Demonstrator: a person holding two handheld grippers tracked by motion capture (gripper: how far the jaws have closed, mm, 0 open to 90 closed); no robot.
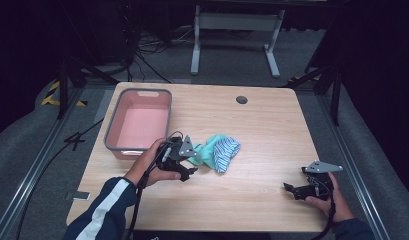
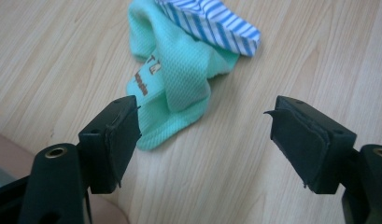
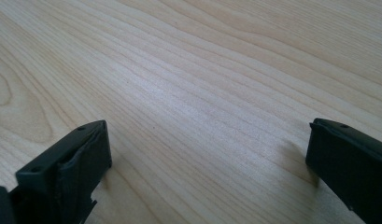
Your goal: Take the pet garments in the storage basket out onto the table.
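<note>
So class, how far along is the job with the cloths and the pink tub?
Nothing looks done: the pink tub holds nothing. In hand: the left tool, open, reaches the mint cloth, with the striped cloth lying on it. The right tool waits open. Both cloths remain on the table.

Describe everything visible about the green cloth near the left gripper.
The green cloth is mint, with a fine mesh-like knit and small brown lettering on one fold. It lies crumpled and folded over on the wooden table, right of the pink bin. A blue-and-white striped cloth lies against its far end. The left gripper faces it with jaws open; one jaw overlaps its near edge, contact unclear.
</note>
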